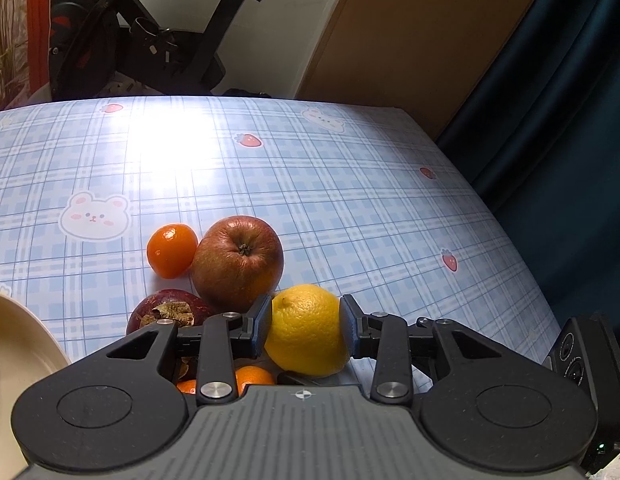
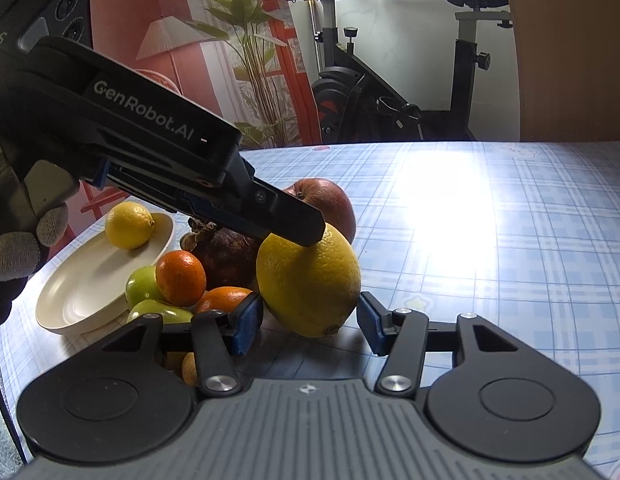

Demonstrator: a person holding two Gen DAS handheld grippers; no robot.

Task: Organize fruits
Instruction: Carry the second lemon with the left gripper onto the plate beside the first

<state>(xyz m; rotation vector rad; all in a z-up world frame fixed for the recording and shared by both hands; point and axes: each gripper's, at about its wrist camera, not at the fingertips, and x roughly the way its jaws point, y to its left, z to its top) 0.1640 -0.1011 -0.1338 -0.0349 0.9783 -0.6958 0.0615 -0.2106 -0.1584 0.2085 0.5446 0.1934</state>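
Left gripper (image 1: pixel 306 326) fingers (image 1: pixel 259 326) squeezed a yellow lemon (image 1: pixel 308 330), red apple (image 1: pixel 238 262) just behind, small orange (image 1: pixel 172 251) beside it, dark purple fruit (image 1: pixel 166 310) nearby, cream plate (image 1: pixel 18 344) at left, blue checked bench (image 1: pixel 350 200)

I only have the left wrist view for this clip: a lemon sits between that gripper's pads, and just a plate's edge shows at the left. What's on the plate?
Observer: In the right wrist view, a second lemon lies on the plate, toward its far side.
Operator: Is there any fruit near the plate that I'm missing?
Observer: Yes, two green fruits lie beside the plate's rim, next to a mandarin.
Operator: And where is the right gripper?
Observer: The right gripper has one finger on each side of the held lemon at its near end. I cannot tell whether its pads touch it.
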